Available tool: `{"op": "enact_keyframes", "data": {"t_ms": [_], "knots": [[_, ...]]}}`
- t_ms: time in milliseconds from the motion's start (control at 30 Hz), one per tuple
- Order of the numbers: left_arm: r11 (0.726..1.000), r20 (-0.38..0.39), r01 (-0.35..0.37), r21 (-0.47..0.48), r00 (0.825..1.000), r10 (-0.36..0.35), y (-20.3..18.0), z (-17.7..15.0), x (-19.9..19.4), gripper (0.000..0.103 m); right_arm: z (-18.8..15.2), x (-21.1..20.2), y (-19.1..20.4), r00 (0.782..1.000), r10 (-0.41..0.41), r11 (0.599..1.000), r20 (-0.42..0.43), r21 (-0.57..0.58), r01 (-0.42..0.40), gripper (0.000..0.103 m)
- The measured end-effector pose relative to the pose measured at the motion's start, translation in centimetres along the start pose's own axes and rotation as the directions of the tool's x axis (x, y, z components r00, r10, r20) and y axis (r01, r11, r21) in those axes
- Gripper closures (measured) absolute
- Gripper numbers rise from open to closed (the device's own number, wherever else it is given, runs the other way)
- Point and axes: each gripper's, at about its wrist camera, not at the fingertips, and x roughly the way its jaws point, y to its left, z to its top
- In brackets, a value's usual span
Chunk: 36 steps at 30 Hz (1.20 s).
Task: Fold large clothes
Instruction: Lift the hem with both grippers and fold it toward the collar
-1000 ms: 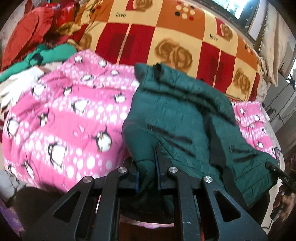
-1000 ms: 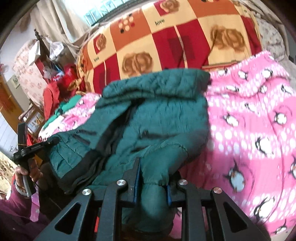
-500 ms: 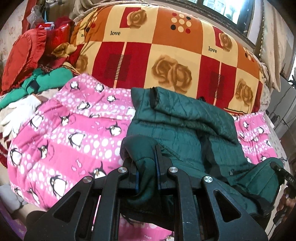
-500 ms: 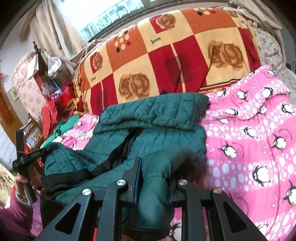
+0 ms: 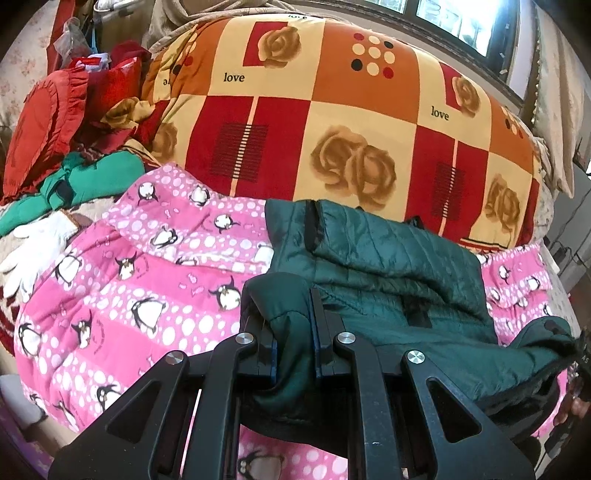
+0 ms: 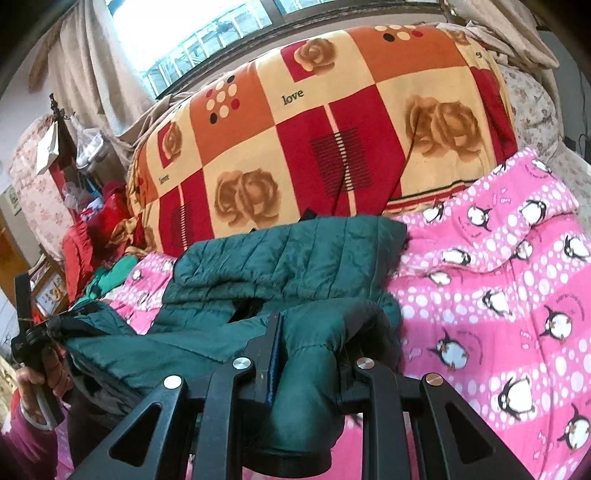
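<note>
A dark green quilted jacket (image 5: 388, 258) lies across a pink penguin-print quilt (image 5: 129, 288), its near edge lifted off the bed. My left gripper (image 5: 293, 314) is shut on one near corner of the jacket, with cloth bunched between its fingers. In the right wrist view the same jacket (image 6: 295, 254) stretches to the left, and my right gripper (image 6: 314, 332) is shut on its other near corner, cloth hanging below the pads. The left gripper (image 6: 33, 332) shows there at the far left, in a person's hand, pinching the jacket.
A big rolled blanket (image 5: 332, 122) with red, orange and cream squares and roses lies behind the jacket. Red cushions (image 5: 40, 122), green clothes (image 5: 88, 177) and a white glove (image 5: 33, 243) pile up at the left. A window (image 6: 207, 33) and curtains stand behind.
Both grippers have pulled back and risen with the jacket's near edge, so the jacket folds over itself and looks shorter. More of the blanket and the window shows.
</note>
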Motion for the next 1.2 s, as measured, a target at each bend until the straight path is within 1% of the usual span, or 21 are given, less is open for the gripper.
{"op": "enact_keyframes", "data": {"t_ms": [267, 633, 767, 1200], "knots": [[1.0, 0.003, -0.023, -0.01, 1.0, 0.023, -0.5, 2.2, 2.2, 0.091, 2.5, 2.6, -0.3, 0.999, -0.034, 0.999, 0.013, 0.014, 0.033, 0.083], [0.997, 0.015, -0.073, -0.022, 0.997, 0.073, -1.0, 5.5, 5.3, 0.091, 5.7, 5.8, -1.3, 0.995, -0.095, 0.995, 0.024, 0.016, 0.095, 0.083], [0.996, 0.023, -0.091, -0.017, 0.996, 0.091, -1.2, 6.9, 6.3, 0.091, 7.3, 7.1, -1.6, 0.991, -0.128, 0.992, 0.031, 0.004, 0.128, 0.083], [0.991, 0.031, -0.135, -0.018, 0.99, 0.136, -2.0, 9.9, 10.0, 0.091, 11.8, 10.6, -1.5, 0.984, -0.174, 0.984, 0.04, -0.022, 0.175, 0.083]]}}
